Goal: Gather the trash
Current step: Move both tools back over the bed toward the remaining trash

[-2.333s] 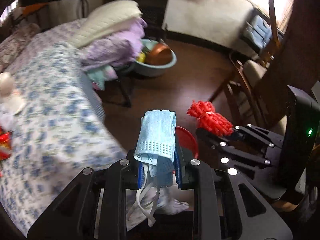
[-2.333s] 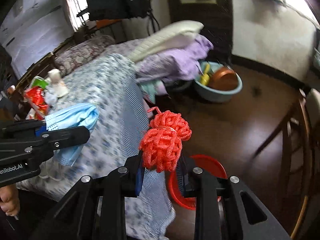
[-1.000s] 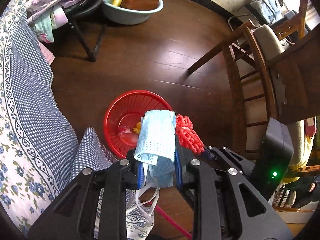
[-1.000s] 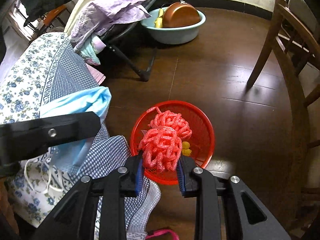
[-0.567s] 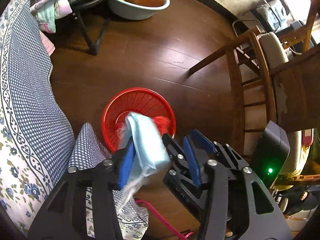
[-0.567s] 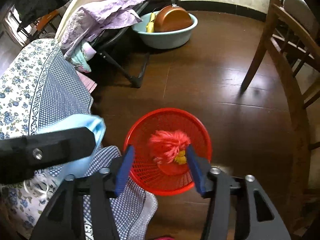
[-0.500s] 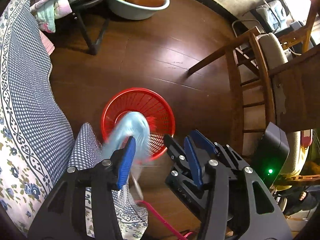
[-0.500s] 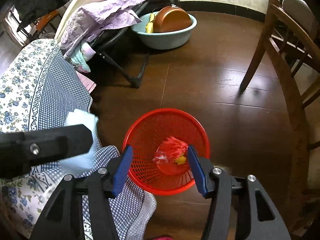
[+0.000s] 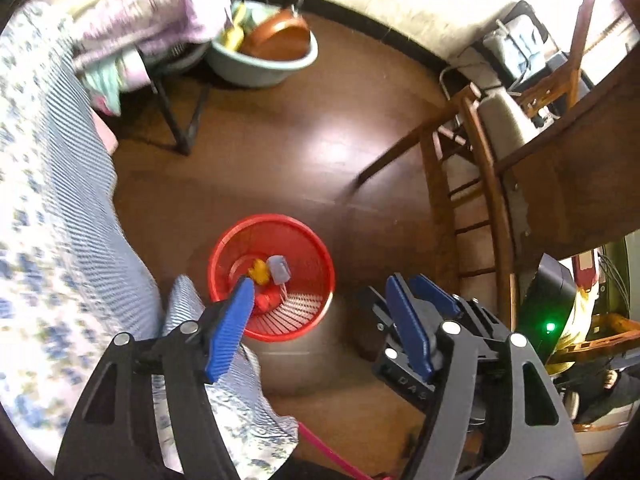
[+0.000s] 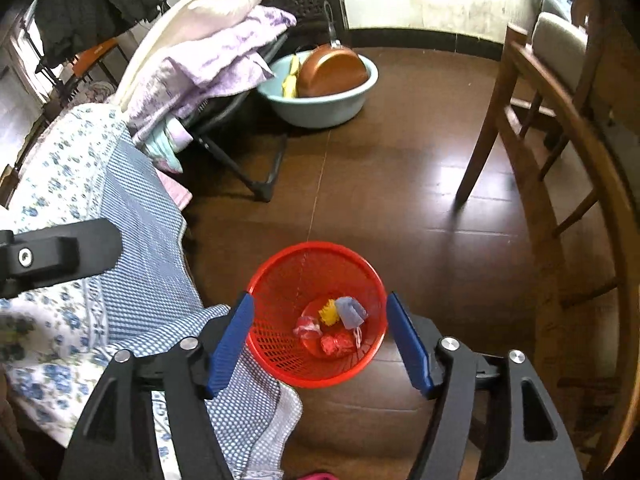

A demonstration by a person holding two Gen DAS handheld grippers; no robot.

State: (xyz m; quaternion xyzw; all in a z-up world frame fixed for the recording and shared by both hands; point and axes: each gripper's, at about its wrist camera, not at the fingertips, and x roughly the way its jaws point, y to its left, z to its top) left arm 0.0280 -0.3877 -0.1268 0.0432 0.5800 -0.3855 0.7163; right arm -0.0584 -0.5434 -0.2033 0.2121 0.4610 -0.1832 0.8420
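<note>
Both pieces of trash have dropped since a second ago: the folded pale blue face mask point(image 10: 350, 312) and the red knotted mesh bundle point(image 10: 335, 344), then pinched in the tongs, now lie at the bottom of the round red plastic mesh basket point(image 10: 280, 276) on the dark wooden floor point(image 10: 400, 184). They rest beside a small yellow scrap point(image 10: 328, 306) and a crumpled pinkish wrapper point(image 10: 307, 327), all close together, though the basket's depth makes it hard to say which pieces touch.

These items look very light, soft and limp, likely to crush and slip rather than resist. A pinch across the bunched middle of each would probably hold better than catching a loose ear loop or strand.

Above the basket, the left tongs point(image 9: 320, 312) and right tongs point(image 10: 318, 340) are both spreading apart, blue pads wide, with nothing between them. Seen from the left wrist, the right tongs sit just beside the left, to its right.

A bed draped in blue floral and checked cloth point(image 10: 132, 216) hangs beside the basket. Farther off stand a pale green basin holding a copper-coloured pan point(image 10: 332, 76), folded lilac bedding point(image 10: 208, 64) and a wooden chair point(image 10: 532, 128).
</note>
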